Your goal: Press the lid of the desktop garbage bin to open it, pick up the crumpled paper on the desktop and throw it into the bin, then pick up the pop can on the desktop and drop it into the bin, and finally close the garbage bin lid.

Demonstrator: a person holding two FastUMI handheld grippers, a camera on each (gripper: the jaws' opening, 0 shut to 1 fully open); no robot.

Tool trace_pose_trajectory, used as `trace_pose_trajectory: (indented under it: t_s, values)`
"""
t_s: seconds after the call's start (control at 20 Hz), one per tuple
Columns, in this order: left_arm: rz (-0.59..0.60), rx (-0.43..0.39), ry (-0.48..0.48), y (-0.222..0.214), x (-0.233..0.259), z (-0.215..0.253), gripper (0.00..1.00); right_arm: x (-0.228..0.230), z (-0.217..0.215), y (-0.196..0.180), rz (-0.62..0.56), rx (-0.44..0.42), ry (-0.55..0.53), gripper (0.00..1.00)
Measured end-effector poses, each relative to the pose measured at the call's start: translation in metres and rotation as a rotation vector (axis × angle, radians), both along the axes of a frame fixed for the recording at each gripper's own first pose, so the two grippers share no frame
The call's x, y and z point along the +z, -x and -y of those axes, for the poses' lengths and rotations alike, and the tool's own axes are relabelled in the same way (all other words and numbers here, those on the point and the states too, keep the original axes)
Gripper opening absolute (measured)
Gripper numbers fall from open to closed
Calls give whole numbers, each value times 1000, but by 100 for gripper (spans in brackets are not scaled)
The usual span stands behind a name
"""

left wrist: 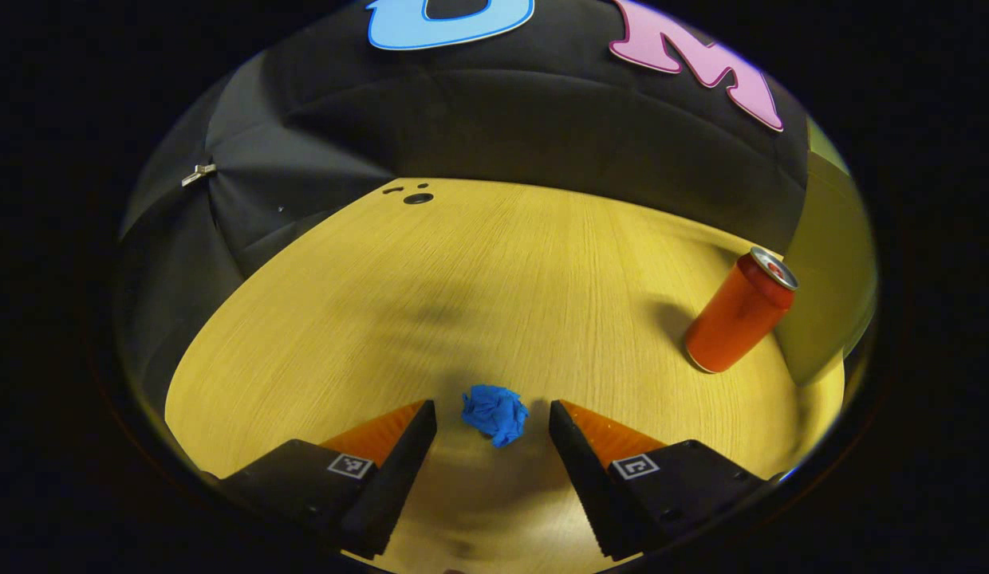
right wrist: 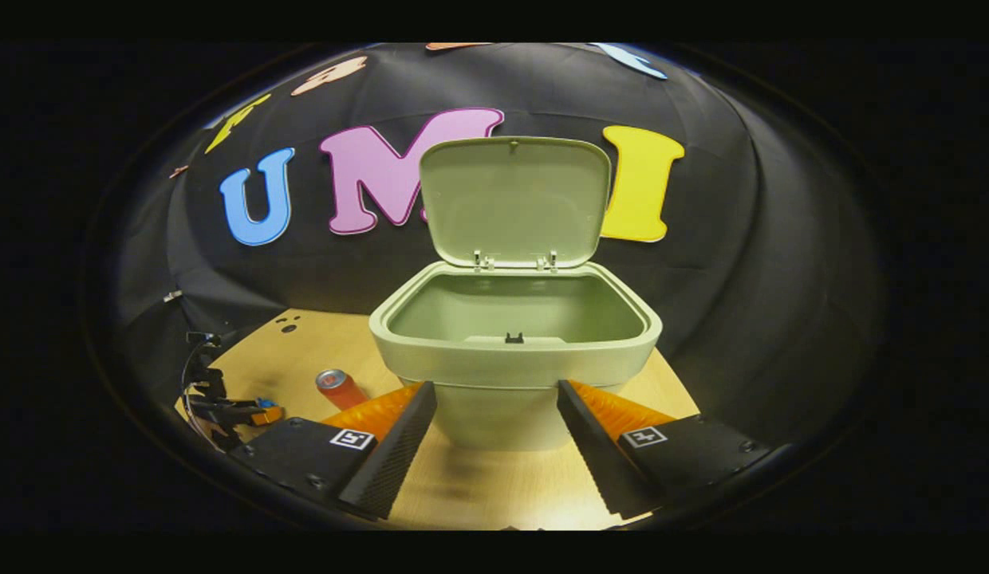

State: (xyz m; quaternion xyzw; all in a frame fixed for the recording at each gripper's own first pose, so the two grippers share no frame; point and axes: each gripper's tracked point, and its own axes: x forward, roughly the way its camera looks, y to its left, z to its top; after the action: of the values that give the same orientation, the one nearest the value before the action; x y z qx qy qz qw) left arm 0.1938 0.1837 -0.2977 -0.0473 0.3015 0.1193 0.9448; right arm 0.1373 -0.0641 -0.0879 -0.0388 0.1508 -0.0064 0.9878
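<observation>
Left gripper spread wide, straddled small crumpled blue paper ball on pale wooden desktop, untouched, likely set for pinch. Orange pop can upright far right, beside green plastic bin. Right gripper released, empty, hovered near bin front, lid up. Bare desk all around paper.

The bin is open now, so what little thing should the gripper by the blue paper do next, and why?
Probably ease the left hand-held gripper down and shut it on the crumpled paper. Its fingers stand open with the paper lying between the tips, and the bin already has its lid up.
</observation>
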Motion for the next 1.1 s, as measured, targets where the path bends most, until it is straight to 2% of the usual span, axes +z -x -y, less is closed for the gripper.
trace_pose_trajectory:
  t_s: [0.15, 0.2, 0.3, 0.4, 0.45, 0.55, 0.65, 0.75, 0.8, 1.1]
  values:
    - [4, -19, -18, -4, -1, 2, 77, -2, 2, 1, -9, -5, -6, 96]
    - [1, -26, -25, -5, -2, 4, 75, -2, 1, 0, -10, -6, -7, 96]
    - [7, -39, -35, -6, -1, 5, 57, -2, 2, 2, -10, -4, 2, 96]
    - [7, -42, -45, -6, 0, 6, 53, -3, 0, 3, -11, 1, 9, 96]
    - [8, -47, -44, -6, -1, 7, 47, -3, -1, 3, -11, 4, 12, 96]
    - [9, -52, -49, -7, 0, 9, 41, -2, -3, 5, -10, 9, 17, 96]
    - [5, -79, -41, -6, 1, 14, 36, -2, -3, 7, -8, 11, 15, 96]
    - [7, -104, -50, 0, 7, 16, 38, -6, -2, 8, -12, 4, 2, 96]
    - [23, -114, -55, 0, 15, 18, 35, -9, -1, 9, -20, -3, -8, 96]
    - [131, -212, -58, 9, 89, 47, 34, -16, 10, 15, -21, -45, -48, 97]
